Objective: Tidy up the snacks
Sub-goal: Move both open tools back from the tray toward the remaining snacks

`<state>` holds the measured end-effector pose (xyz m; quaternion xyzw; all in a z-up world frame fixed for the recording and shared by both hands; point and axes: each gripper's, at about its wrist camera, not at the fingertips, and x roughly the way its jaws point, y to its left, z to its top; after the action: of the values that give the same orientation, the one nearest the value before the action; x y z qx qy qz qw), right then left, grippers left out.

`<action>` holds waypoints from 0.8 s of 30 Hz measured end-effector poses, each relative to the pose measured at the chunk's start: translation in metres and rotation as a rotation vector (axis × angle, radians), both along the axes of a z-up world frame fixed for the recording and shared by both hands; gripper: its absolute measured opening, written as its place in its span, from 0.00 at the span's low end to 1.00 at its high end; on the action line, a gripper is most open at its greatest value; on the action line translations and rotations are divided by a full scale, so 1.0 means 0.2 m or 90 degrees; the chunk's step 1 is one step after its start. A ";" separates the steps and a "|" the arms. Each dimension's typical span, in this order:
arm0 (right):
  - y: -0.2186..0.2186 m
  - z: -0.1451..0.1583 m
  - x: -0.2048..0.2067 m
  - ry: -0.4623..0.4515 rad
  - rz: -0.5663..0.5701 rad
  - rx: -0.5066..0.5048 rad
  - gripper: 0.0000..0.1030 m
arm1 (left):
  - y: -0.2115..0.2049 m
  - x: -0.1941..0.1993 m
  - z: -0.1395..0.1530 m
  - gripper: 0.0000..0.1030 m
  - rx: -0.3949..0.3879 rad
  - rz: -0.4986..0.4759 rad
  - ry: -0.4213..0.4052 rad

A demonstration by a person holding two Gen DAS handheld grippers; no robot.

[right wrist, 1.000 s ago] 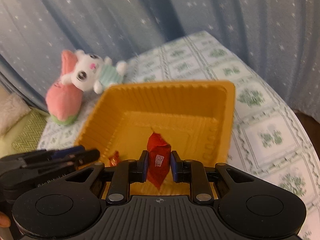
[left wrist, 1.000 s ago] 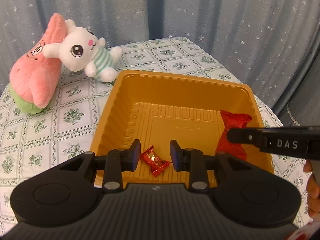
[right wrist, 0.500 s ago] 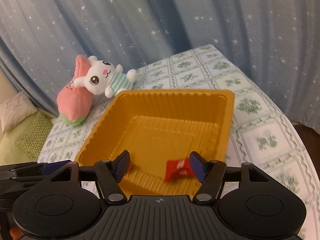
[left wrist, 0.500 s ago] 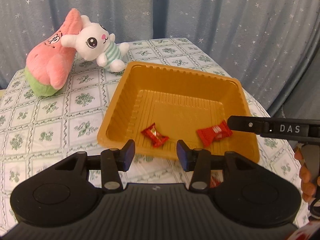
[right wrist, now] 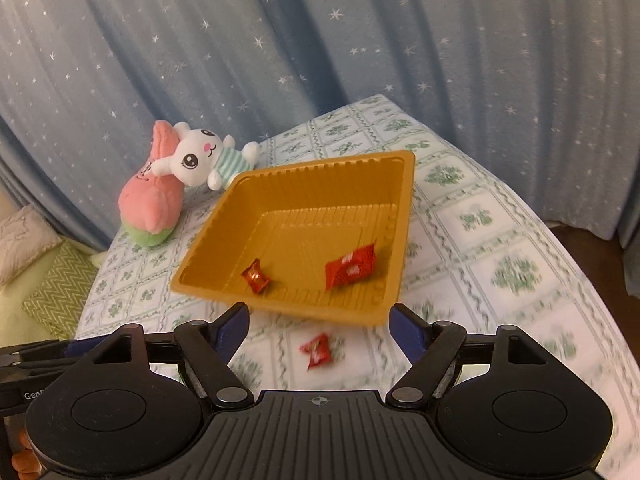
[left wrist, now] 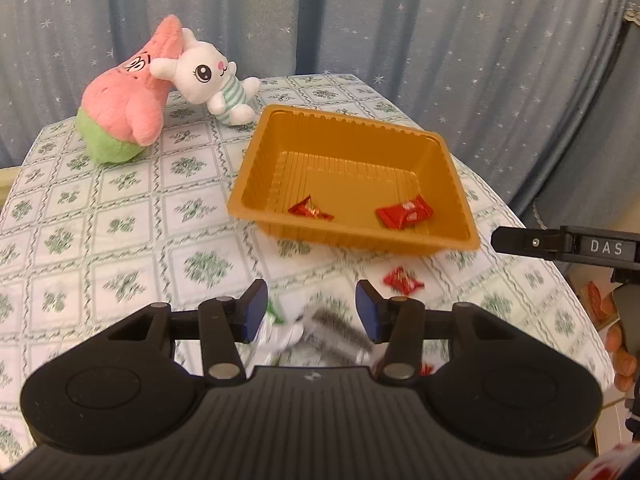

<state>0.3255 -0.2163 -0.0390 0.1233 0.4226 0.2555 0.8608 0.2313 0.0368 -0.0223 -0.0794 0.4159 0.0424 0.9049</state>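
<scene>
Orange tray (left wrist: 256, 168) sitting on surface (left wrist: 120, 240), holding two snacks: small red candy (left wrist: 310, 210) at 7 o'clock inside, bigger red wrapper (left wrist: 404, 213) at 5 o'clock, white logo too blurred for reading. Third red candy (right wrist: 317, 351) lying on surface just outside tray's near rim. Left gripper (left wrist: 308, 309) jaws just been opening, now partly apart, gripping nothing; blurred wrappers (left wrist: 332, 330) below. Right gripper (right wrist: 318, 326) jaws just been opening, now wide, empty; "DAS" showing on its finger in left view. Plush toys (left wrist: 160, 88) lying at 11 o'clock.
</scene>
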 end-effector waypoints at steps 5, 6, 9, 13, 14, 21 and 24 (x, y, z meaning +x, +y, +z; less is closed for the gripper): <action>0.01 0.02 -0.21 0.008 -0.010 -0.010 0.75 | 0.03 -0.20 0.02 0.44 -0.002 -0.013 -0.001; 0.01 0.02 -0.25 0.009 -0.013 -0.012 0.75 | 0.04 -0.24 0.02 0.44 -0.004 -0.016 -0.001; 0.02 0.03 -0.37 0.011 -0.021 -0.025 0.75 | 0.06 -0.36 0.02 0.44 -0.009 -0.021 -0.001; 0.04 0.03 -0.52 0.014 -0.023 -0.039 0.75 | 0.09 -0.49 0.02 0.44 -0.013 -0.028 -0.002; 0.04 0.03 -0.56 0.015 -0.023 -0.041 0.75 | 0.09 -0.52 0.01 0.44 -0.014 -0.029 -0.003; 0.08 -0.01 -0.75 0.031 -0.014 -0.064 0.75 | 0.13 -0.70 0.01 0.44 -0.021 -0.037 -0.006; 0.11 -0.03 -0.81 0.034 -0.005 -0.078 0.75 | 0.13 -0.75 0.00 0.44 -0.022 -0.040 -0.003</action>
<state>0.1628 -0.1950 -0.0450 0.0787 0.4595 0.2223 0.8563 0.0804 0.0624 -0.0223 -0.0823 0.4166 0.0065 0.9053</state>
